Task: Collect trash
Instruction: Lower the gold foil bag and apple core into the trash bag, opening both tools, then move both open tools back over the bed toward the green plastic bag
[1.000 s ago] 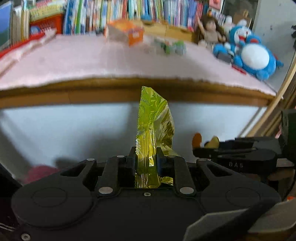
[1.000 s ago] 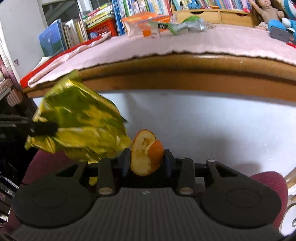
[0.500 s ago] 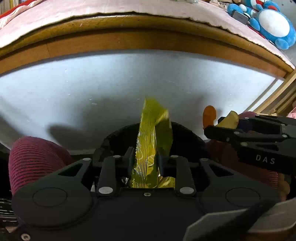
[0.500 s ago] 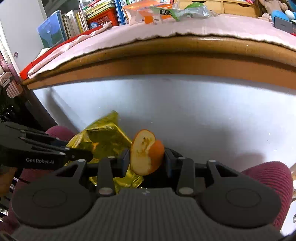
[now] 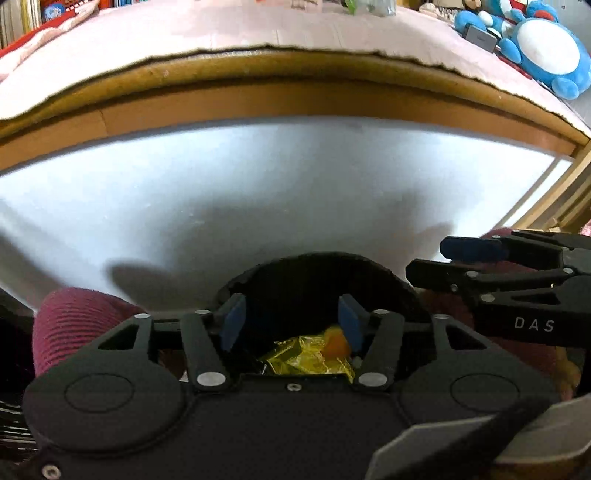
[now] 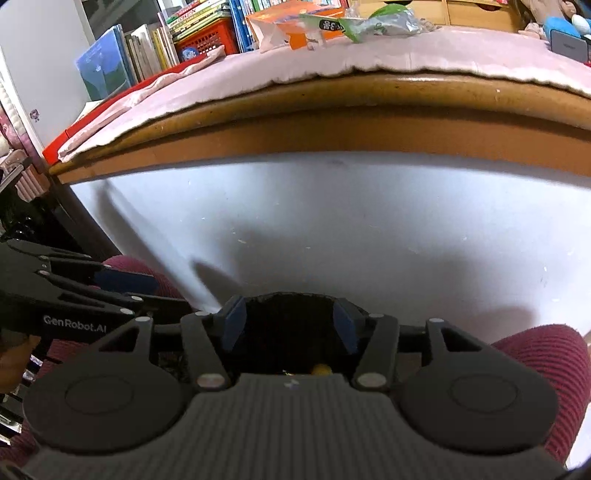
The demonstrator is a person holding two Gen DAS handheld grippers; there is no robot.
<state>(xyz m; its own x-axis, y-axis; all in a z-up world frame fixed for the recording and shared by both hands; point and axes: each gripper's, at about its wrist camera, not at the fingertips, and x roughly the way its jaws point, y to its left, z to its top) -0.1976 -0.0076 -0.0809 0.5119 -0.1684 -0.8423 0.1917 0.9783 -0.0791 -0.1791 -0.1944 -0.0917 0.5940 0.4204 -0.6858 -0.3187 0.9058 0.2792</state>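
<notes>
My left gripper stands open over a dark bin below the desk edge. Inside the bin, under the fingers, lie the crumpled gold foil wrapper and an orange peel. My right gripper is open too, with nothing between its blue pads; it hangs over the same bin, where a small yellow bit shows deep down. The right gripper appears at the right in the left wrist view, and the left gripper at the left in the right wrist view.
A wooden desk with a pink cloth juts out above. On it lie more wrappers and an orange box, with books behind. Blue plush toys sit at the right. Knees in maroon trousers flank the bin.
Both grippers opened. The gold wrapper dropped from the left one and the orange peel from the right one into the bin.
</notes>
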